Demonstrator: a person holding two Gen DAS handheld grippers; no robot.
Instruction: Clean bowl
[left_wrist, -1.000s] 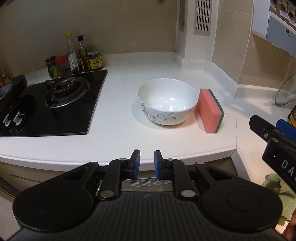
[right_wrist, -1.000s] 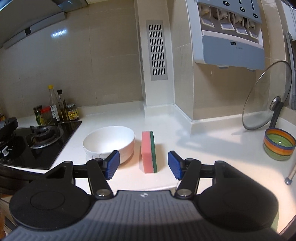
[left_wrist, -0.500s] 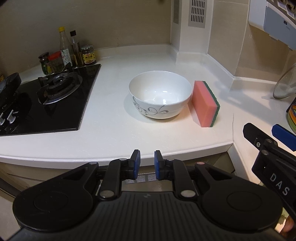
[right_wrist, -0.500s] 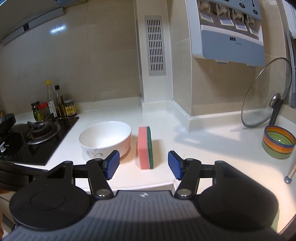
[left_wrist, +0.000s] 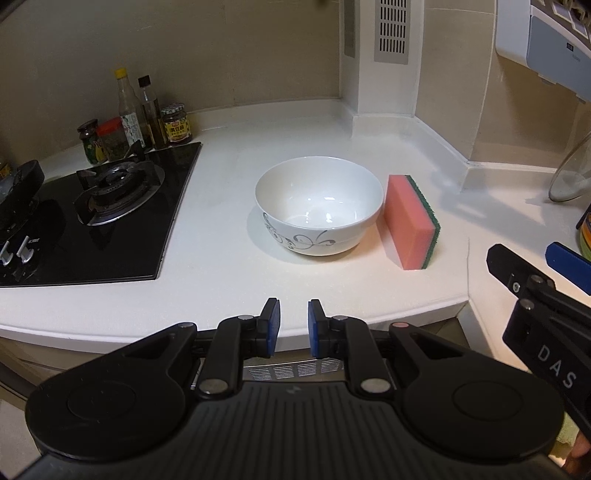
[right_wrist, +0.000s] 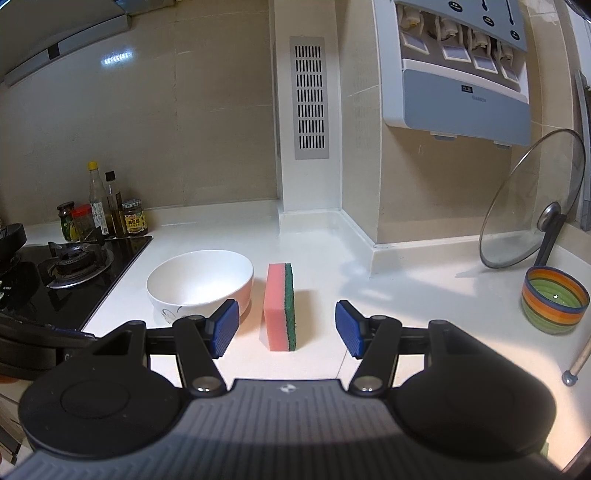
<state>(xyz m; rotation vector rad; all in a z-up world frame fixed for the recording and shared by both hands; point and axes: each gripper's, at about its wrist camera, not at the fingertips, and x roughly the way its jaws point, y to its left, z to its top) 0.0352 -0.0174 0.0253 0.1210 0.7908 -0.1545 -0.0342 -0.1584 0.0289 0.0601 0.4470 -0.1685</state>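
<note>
A white bowl (left_wrist: 319, 208) with a grey scroll pattern sits upright and empty on the white counter; it also shows in the right wrist view (right_wrist: 199, 284). A pink sponge with a green scouring side (left_wrist: 410, 221) stands on its long edge just right of the bowl, not touching it. It also shows in the right wrist view (right_wrist: 280, 310). My left gripper (left_wrist: 291, 326) is nearly shut with a narrow gap, empty, at the counter's front edge. My right gripper (right_wrist: 286, 328) is open and empty, its fingers either side of the sponge's near end.
A black gas hob (left_wrist: 92, 206) lies left of the bowl, with sauce bottles and jars (left_wrist: 140, 122) behind it. A glass pot lid (right_wrist: 532, 206) leans on the right wall beside a striped bowl (right_wrist: 554, 299). The counter edge (left_wrist: 221, 328) runs in front.
Both grippers have moved forward towards the counter. The sponge now sits between the right gripper's fingers. The jaws have kept their openings.
</note>
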